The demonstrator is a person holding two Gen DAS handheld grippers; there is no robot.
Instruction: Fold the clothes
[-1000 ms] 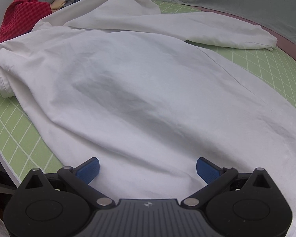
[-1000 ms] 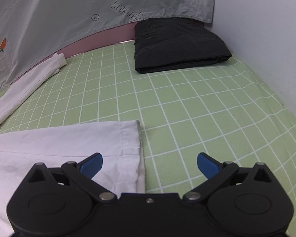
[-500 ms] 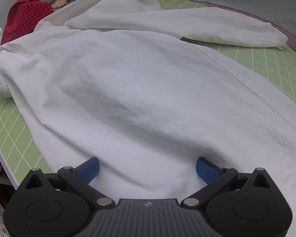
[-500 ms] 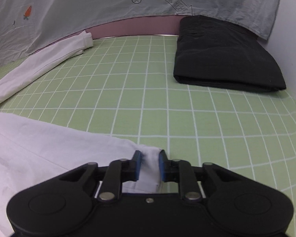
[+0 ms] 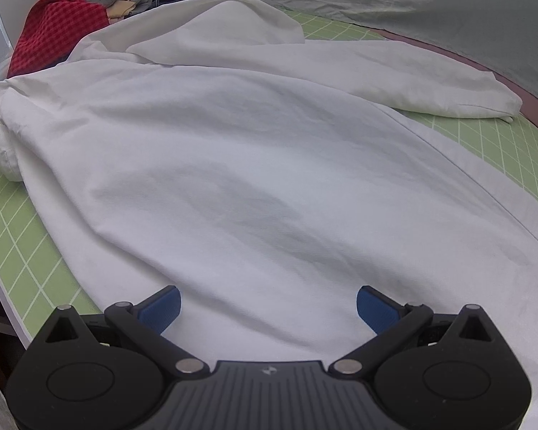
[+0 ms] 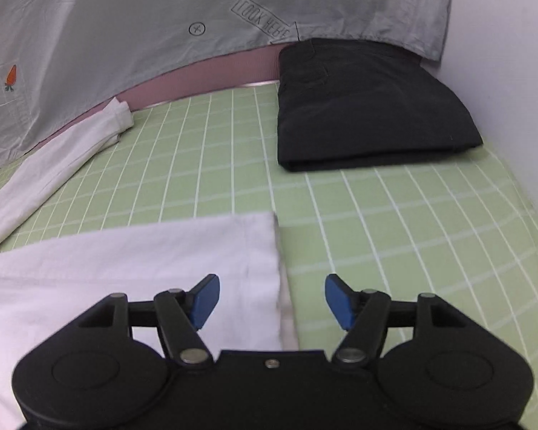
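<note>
Folded black garment (image 6: 369,107) beyond white shirt (image 6: 161,268); right tool (image 6: 272,299) opening, left tool (image 5: 268,308) released.

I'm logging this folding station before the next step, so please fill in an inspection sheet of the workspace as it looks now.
Surface: green grid-lined mat, flat.
Job's things: white long-sleeved garment spread out, one sleeve lying across the mat; its hem corner between the right gripper's pads.
Clutter: folded black garment at the far corner; pile with red checked cloth.
Grippers: left gripper open above the white garment; right gripper opening, pads clear of the hem.
Cables: nothing seen.
Surroundings: grey printed sheet, white wall.
</note>
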